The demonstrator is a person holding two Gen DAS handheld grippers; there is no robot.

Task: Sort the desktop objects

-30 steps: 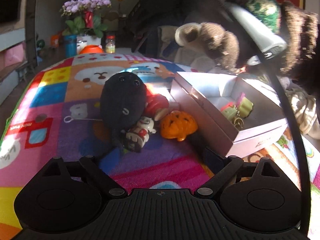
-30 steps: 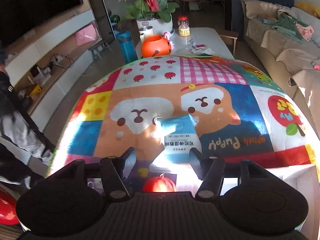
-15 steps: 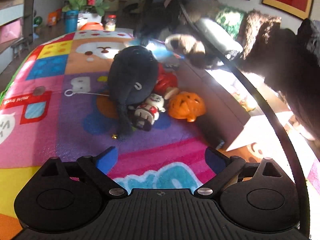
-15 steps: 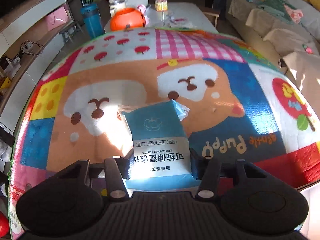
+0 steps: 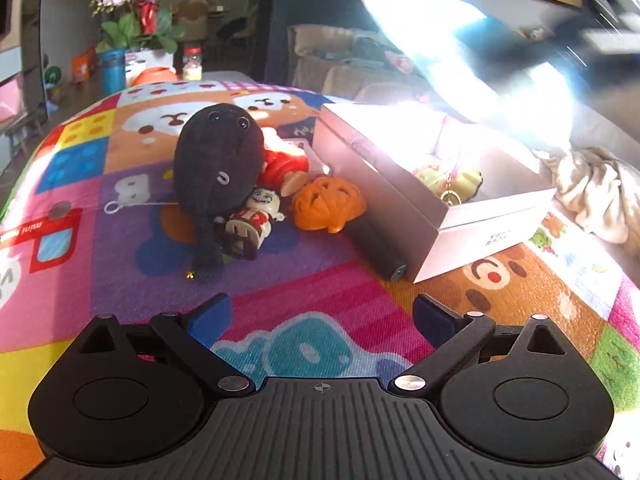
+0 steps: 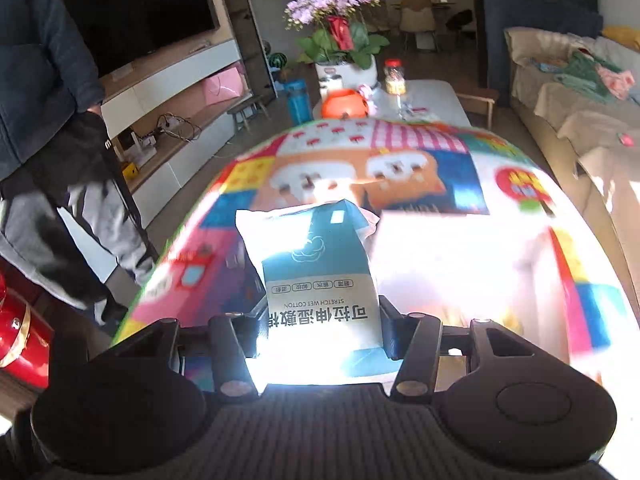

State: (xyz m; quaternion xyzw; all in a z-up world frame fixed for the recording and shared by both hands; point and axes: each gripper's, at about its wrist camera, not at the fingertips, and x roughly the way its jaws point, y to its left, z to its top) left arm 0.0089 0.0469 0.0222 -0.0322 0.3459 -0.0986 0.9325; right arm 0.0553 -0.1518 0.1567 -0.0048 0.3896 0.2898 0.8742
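Observation:
My right gripper (image 6: 322,334) is shut on a blue-and-white wet-wipe packet (image 6: 320,276) and holds it lifted above the colourful play mat (image 6: 460,176). My left gripper (image 5: 320,316) stands wide open over the mat with nothing between its fingers. Ahead of it lie a black plush toy (image 5: 218,164), a small red-and-white figurine (image 5: 252,226), a red toy (image 5: 286,166), an orange pumpkin toy (image 5: 328,202) and a dark cylinder (image 5: 376,248). A white open box (image 5: 448,216) to the right holds a yellow-green keychain toy (image 5: 452,180).
A person in a dark jacket (image 6: 44,92) stands left of the mat. Beyond the mat a low table carries a flower pot (image 6: 340,44), a blue bottle (image 6: 298,100), an orange bowl (image 6: 344,106) and a jar (image 6: 394,76). A sofa (image 6: 572,92) runs along the right.
The right gripper closed on the wipe packet and lifted it off the mat, swinging back. The plush-covered arm that crossed the left wrist view has gone; a bright blurred shape passes above the box.

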